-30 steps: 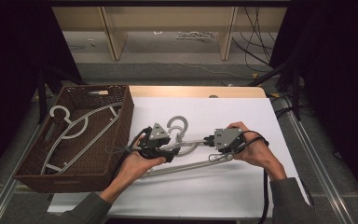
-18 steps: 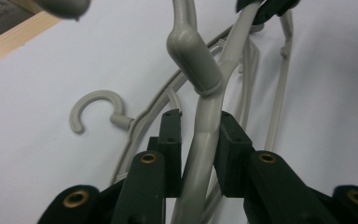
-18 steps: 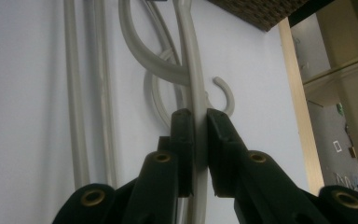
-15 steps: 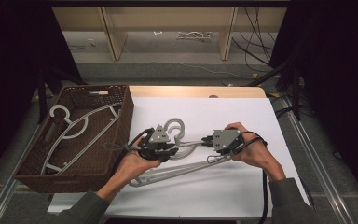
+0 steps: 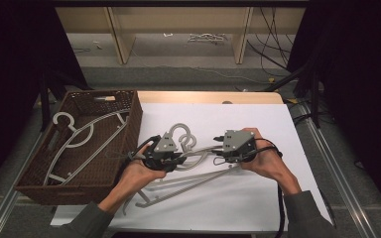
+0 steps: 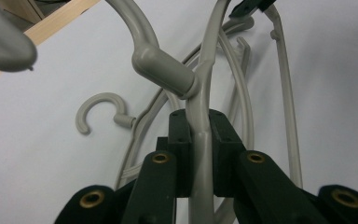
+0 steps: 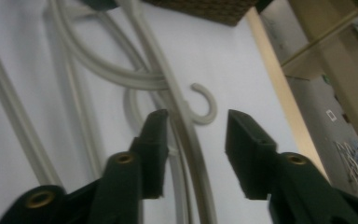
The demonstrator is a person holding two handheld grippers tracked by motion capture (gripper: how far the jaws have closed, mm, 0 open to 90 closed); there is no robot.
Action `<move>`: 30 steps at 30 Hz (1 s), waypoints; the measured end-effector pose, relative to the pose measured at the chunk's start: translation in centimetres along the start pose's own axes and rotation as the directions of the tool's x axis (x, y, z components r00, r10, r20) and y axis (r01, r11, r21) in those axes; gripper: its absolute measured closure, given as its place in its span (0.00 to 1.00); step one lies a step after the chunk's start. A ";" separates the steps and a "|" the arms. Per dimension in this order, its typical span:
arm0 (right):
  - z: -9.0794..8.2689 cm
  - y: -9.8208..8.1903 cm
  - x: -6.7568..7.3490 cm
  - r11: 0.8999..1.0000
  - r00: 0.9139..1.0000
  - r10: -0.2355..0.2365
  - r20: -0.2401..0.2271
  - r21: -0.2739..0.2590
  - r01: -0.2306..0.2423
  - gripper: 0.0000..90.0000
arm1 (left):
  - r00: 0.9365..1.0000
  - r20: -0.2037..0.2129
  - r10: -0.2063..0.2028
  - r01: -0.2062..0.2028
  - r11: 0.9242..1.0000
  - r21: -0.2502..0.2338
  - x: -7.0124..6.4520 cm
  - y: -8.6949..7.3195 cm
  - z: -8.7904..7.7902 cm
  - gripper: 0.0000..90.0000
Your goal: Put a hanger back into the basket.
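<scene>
Several grey plastic hangers (image 5: 188,181) lie tangled on the white table top (image 5: 258,198). My left gripper (image 5: 182,157) is shut on the arm of the top hanger (image 6: 200,93), just below its neck, and its pads (image 6: 179,140) press both sides of the rod. My right gripper (image 5: 216,151) faces it from the right. Its jaws have just been opening and stand apart, and a hanger arm (image 7: 186,121) runs between them close to the left pad (image 7: 154,140), untouched. A second hanger's hook (image 6: 100,109) lies flat on the table.
A brown wicker basket (image 5: 34,178) stands at the table's left edge with grey hangers (image 5: 84,139) in it. The table's wooden far edge (image 5: 203,96) runs behind. Cables trail along the floor at the right.
My left gripper's jaws have closed on the hanger's arm. My right gripper's jaws, shut on the same hanger a second ago, have opened off it. Both hands stayed about where they were.
</scene>
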State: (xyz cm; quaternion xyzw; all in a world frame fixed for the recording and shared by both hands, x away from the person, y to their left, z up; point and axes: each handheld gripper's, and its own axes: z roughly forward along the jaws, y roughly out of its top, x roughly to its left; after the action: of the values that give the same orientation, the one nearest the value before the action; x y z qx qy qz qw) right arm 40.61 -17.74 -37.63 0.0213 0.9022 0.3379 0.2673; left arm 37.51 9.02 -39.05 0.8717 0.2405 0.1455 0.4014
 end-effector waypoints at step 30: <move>-3.5 0.0 4.5 0.842 0.861 0.494 0.124 -0.316 -0.437 0.33 | 0.985 -0.089 -0.146 0.134 0.983 -0.123 3.8 0.1 -6.0 0.90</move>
State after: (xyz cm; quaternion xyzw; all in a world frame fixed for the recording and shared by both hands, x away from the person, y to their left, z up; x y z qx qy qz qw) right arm 35.00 -18.86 -37.55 0.2370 0.7815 0.5118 0.2667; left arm 38.06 14.78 -34.92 0.8195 0.3118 0.1730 0.4486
